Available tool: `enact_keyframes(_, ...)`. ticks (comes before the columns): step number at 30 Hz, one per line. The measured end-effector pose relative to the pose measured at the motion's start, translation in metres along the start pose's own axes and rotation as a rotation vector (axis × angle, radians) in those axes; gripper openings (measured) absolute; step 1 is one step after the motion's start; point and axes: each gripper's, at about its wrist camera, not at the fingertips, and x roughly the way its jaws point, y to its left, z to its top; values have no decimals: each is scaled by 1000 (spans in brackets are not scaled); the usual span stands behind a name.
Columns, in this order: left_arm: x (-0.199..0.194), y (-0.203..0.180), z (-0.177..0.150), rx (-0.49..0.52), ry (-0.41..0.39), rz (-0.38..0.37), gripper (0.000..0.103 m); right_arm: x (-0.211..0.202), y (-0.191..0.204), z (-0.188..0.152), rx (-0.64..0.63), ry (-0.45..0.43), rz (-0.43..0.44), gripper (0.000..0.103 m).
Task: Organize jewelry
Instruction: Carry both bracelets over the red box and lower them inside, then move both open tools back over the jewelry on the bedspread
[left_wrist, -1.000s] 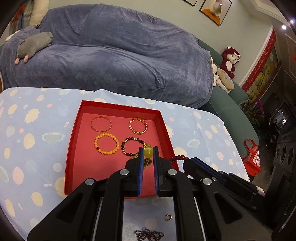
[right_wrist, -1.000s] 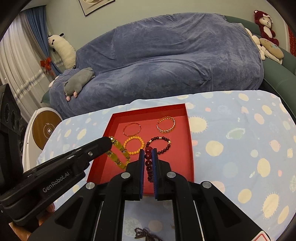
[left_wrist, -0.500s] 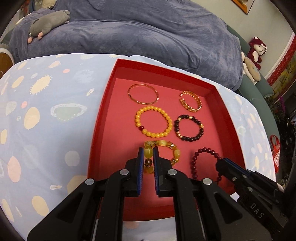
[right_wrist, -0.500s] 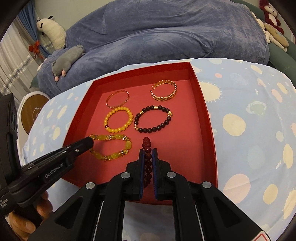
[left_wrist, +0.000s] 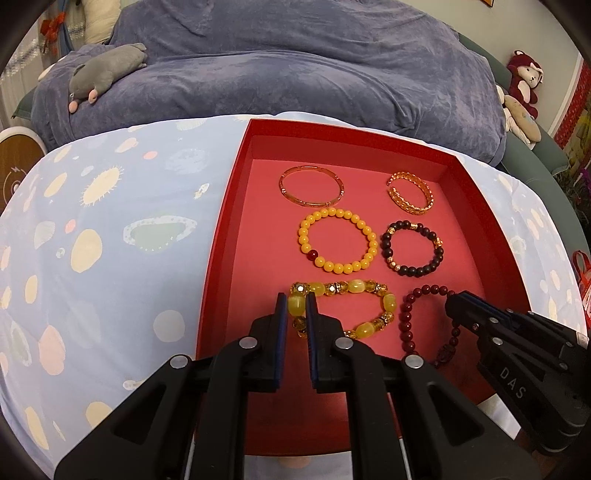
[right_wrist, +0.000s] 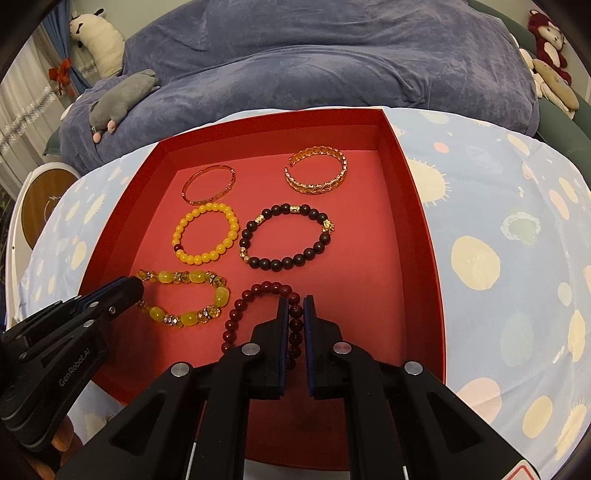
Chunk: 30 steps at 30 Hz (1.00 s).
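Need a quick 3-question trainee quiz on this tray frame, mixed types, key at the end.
1. True or false: the left gripper is shut on the dark red bead bracelet.
2. How many bracelets lie in the red tray?
3. What sits beside the gold cuff in the far row? A) thin gold bangle B) ring C) watch

Key: 1 false: it grips the yellow stone bracelet; the right gripper holds the red one. 2 six. 3 A.

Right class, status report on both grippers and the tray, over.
Left gripper shut on yellow bracelet. Right gripper shut on dark red bracelet. Both bracelets down in red tray. Nothing blocking.
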Motion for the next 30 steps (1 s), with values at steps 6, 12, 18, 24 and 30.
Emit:
enact_keyframes(6, 1, 5, 1, -26, -15, 4, 10, -5, -6, 1, 31, -33, 3, 11)
enact_keyframes(12, -5, 7, 0, -35, -33, 12, 18, -14, -6, 2, 44, -51, 12, 13)
enact_keyframes(18, -16, 7, -2, -38, -41, 7, 19, -30, -3, 1, 46, -67, 22, 13)
enact_keyframes(24, -39, 9, -10, -39, -56, 4, 20, -56, -4, -9, 49, -90, 33, 13)
enact_keyframes(30, -64, 13, -28, -44, -65, 9, 20, -84, -9, -31, 62, -97, 38, 13)
